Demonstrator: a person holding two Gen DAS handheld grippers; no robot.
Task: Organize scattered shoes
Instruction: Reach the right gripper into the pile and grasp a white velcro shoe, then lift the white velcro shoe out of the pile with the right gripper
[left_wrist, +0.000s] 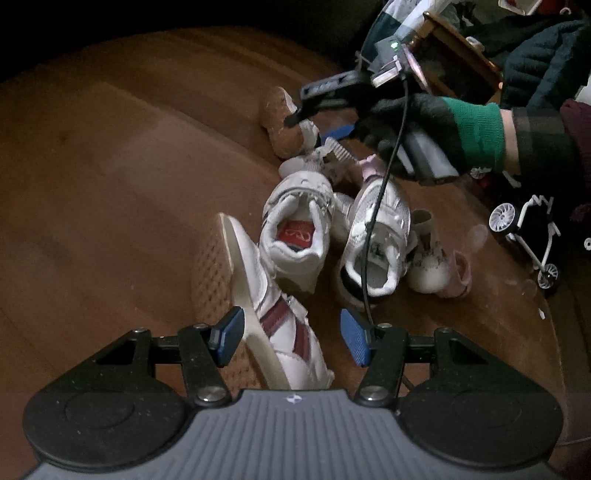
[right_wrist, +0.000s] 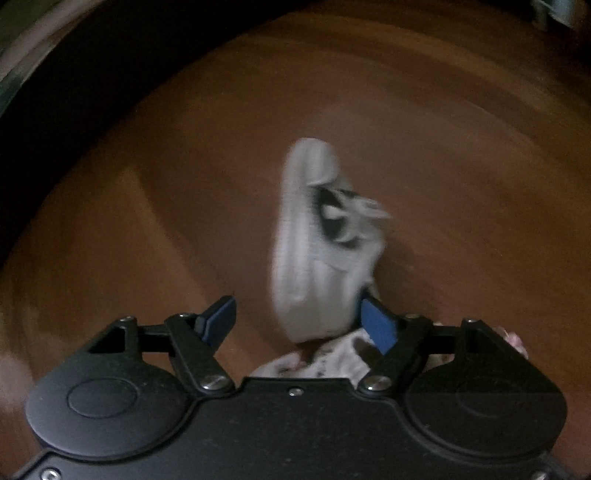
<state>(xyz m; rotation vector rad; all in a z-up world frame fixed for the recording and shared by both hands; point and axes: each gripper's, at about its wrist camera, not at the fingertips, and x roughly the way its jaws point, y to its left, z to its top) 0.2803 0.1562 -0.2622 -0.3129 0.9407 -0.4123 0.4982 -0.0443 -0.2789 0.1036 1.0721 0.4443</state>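
white shoe with maroon stripes (left_wrist: 280, 332), tipped on its side with the sole turned left, lies between the blue pads of the left gripper (left_wrist: 288, 338); the jaws stand apart and the left pad sits at the sole edge, not visibly clamped. just ahead of the pads, two white sneakers (left_wrist: 295, 236) stand upright side by side, heels toward the tool, one with a red insole. ahead and right of them lies a small pink bootie (left_wrist: 439, 273); further ahead, a brown shoe (left_wrist: 280, 125). the right hand (left_wrist: 424, 129), in a dark glove with a green cuff, holds the right gripper (right_wrist: 295, 321) over the far end of the pile. its own view is blurred: jaws apart, a white shoe (right_wrist: 317, 236) ahead with its heel beside the right pad, contact unclear, nothing plainly grasped.

step in hand, as judged: gathering loose shoes, the left tool lined up on the striped shoe. next move calls for closing across sole and upper, righting the shoe, then setting it beside a mate.

surface: brown wood floor (left_wrist: 110, 184), dim light. far right, a toy stroller (left_wrist: 528, 236); beyond it, dark clutter.
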